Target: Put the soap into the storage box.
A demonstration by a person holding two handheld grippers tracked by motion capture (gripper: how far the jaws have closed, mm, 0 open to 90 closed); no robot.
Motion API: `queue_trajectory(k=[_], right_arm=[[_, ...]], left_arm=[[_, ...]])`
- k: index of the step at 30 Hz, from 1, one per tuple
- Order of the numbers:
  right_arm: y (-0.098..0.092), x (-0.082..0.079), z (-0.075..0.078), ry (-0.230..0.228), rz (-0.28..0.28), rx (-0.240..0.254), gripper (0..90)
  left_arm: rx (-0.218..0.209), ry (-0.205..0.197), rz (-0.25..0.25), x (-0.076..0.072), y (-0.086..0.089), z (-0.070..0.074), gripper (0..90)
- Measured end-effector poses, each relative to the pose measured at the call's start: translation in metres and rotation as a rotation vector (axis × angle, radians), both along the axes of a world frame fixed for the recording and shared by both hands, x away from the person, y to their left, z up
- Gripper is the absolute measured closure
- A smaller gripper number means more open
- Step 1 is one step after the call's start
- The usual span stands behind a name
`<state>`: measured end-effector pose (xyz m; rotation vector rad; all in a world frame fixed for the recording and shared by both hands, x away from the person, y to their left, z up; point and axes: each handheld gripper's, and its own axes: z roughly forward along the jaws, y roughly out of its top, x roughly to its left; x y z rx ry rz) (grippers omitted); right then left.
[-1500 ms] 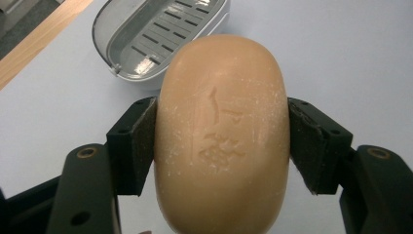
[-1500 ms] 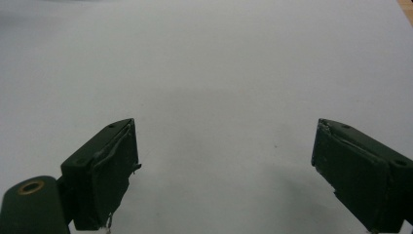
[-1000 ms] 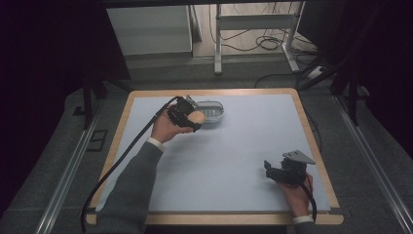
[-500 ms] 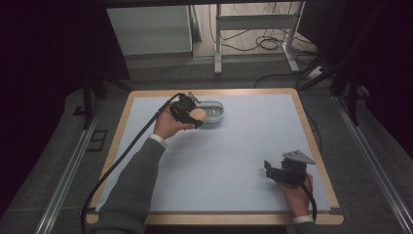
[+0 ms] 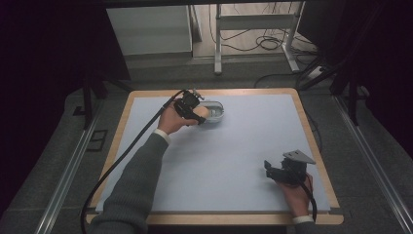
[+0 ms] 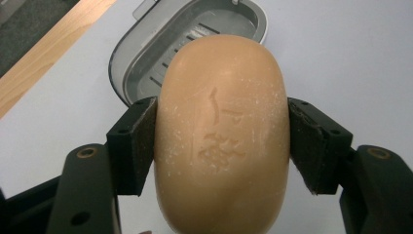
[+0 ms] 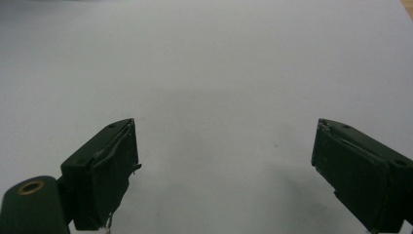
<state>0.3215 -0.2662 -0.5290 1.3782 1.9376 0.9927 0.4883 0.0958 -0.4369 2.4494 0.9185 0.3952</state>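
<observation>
The left gripper (image 6: 221,141) grips a tan bar of soap (image 6: 221,131) across its width, one black jaw pressed against each long side. The soap's upper face carries a stamped mark, too faint and worn to read. Just beyond the bar, in the left gripper view, lies a grey oval soap dish (image 6: 146,53) with slots in its floor, and the far end of the soap overlaps the dish's near rim; whether the bar touches the dish or hangs just above it is hard to tell. In the high view the left gripper (image 5: 191,108) sits at the far left part of the pale blue mat (image 5: 243,141), the soap (image 5: 201,113) beside the dish (image 5: 216,111), a grey sleeve (image 5: 134,185) and black cable (image 5: 122,158) trailing back toward the near edge.

The right gripper (image 7: 224,170) has its jaws spread wide with nothing between them, over bare mat. In the high view the right gripper (image 5: 287,170) sits near the near right corner, well apart from the dish, with the wooden table border (image 5: 321,161) just beside it
</observation>
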Motion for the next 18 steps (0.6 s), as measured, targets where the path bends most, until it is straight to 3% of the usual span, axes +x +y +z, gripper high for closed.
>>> queue_trajectory(k=[3,6,14,18], right_arm=[[0.000,0.000,0.000,-0.001,0.000,-0.002,9.9],[0.000,0.000,0.000,-0.001,0.000,0.001,9.9],[0.000,0.000,0.000,-0.002,0.003,0.003,9.9],[0.001,-0.001,0.000,-0.006,0.004,-0.003,9.9]], left_arm=[[-0.015,-0.004,-0.002,0.004,-0.004,0.000,32.5],[0.012,-0.004,-0.015,0.009,-0.008,0.000,32.5],[-0.015,0.014,-0.017,0.015,-0.017,-0.003,32.5],[0.002,0.014,-0.024,0.020,-0.019,-0.001,32.5]])
